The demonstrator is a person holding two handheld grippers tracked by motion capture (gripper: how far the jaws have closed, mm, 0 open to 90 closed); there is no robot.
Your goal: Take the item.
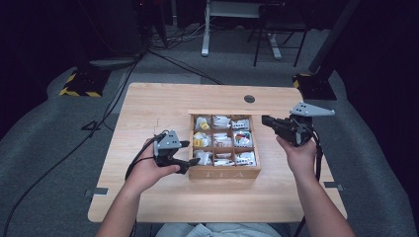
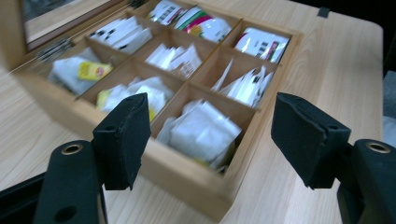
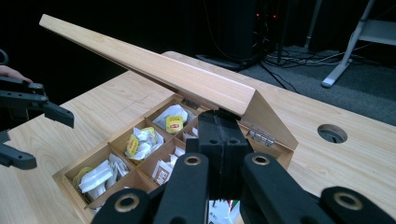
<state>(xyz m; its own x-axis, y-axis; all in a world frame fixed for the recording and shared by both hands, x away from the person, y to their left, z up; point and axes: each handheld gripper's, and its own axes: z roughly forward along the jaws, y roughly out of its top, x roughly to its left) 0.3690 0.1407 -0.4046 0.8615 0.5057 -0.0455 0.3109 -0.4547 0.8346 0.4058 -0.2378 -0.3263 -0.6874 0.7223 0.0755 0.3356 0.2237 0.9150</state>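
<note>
left gripper (image 1: 187, 153) sits nearest the person, at the box's (image 1: 225, 172) near left corner, jaws spread wide with nothing between them. in the left gripper view its pads (image 2: 122, 135) frame the near corner cell, where white tea bags (image 2: 201, 130) lie loose just beyond and below the tips. the box stands mid-table (image 1: 148, 197), front wall marked "tea", its grid of nine cells all stocked with bags.

right gripper (image 1: 269, 121) is at the box's far right corner, jaws pressed together. in the right gripper view the closed tips (image 3: 219, 128) sit under the sloping lid (image 3: 154, 70); judged to be propping it open, though actual contact cannot be confirmed. the lid's long axis runs along the back of the box, hinged (image 3: 260, 136) at the far wall, and it slopes up over the cells.

finding: the left gripper is the nearer to the bags and the only one free. the bags lie ahead of it and lower, so any pick means tipping the jaws down into a cell. the near cells are the most reachable. the bags lie jumbled with no clear long axis, so jaw alignment matters little.
</note>
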